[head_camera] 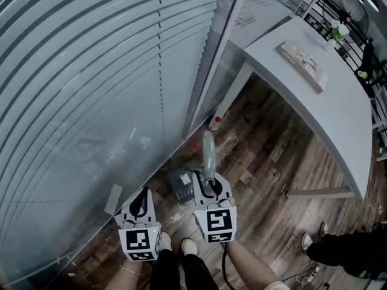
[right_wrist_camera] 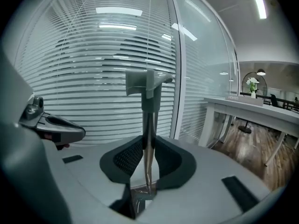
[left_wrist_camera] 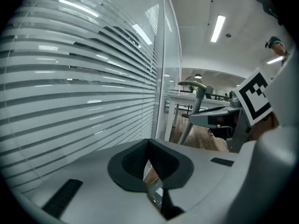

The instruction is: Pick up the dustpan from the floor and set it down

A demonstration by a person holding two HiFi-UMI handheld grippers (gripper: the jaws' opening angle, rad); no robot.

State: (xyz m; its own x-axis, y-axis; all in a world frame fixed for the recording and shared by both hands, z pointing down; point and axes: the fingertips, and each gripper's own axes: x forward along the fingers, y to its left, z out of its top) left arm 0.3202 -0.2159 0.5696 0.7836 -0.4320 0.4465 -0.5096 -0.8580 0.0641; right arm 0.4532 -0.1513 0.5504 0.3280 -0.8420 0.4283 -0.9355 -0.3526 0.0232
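The dustpan has a long grey handle (head_camera: 208, 153) and a dark pan (head_camera: 181, 185) that sits low by the glass wall. My right gripper (head_camera: 210, 183) is shut on the handle (right_wrist_camera: 147, 125), which stands upright between its pads, with the handle's grip (right_wrist_camera: 145, 83) above. In the left gripper view the same handle (left_wrist_camera: 196, 106) rises to the right. Beside it, my left gripper (head_camera: 140, 205) hangs with its pads (left_wrist_camera: 140, 160) closed together and nothing between them.
A glass wall with blinds (head_camera: 91, 89) fills the left. A white table (head_camera: 314, 101) stands at the right, one leg (head_camera: 233, 95) near the glass. My shoes (head_camera: 175, 244) and another person's shoes (head_camera: 311, 240) are on the wood floor. A paper scrap (head_camera: 113, 198) lies by the wall.
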